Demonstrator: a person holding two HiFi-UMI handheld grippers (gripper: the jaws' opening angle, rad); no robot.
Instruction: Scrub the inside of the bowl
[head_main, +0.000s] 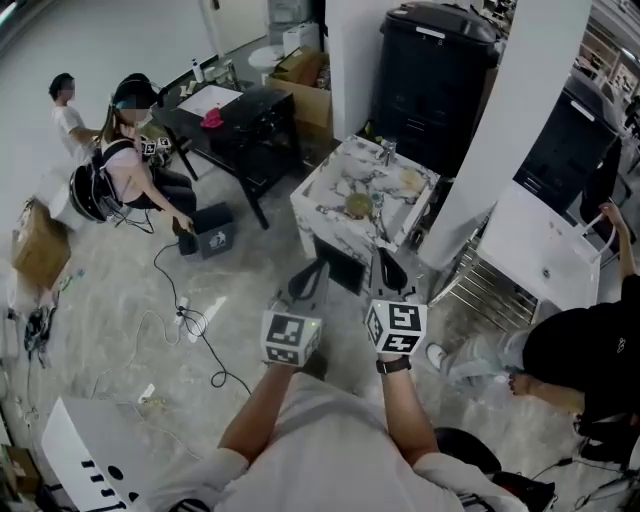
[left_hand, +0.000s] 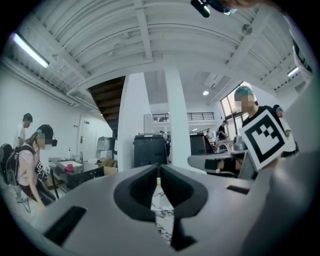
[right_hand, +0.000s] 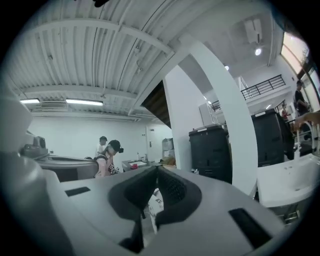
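In the head view a small marble-topped table (head_main: 330, 185) stands ahead of me. On it are a round greenish thing (head_main: 358, 205) that may be the bowl, a pale round item (head_main: 410, 180) and a small glass (head_main: 388, 150); they are too small to tell more. My left gripper (head_main: 318, 266) and right gripper (head_main: 385, 256) are held side by side in the air, short of the table's near edge. Both are shut with nothing between the fingers. In the left gripper view the left gripper (left_hand: 158, 168) points level at the room, as does the right gripper (right_hand: 157, 169) in the right gripper view.
A black bin (head_main: 435, 70) and a white pillar (head_main: 510, 130) stand behind the table. A black desk (head_main: 240, 120) and two people (head_main: 125, 160) are at the left. A white cabinet (head_main: 540, 250), a wire rack (head_main: 490, 290) and a crouching person (head_main: 580, 350) are at the right. Cables (head_main: 190, 325) lie on the floor.
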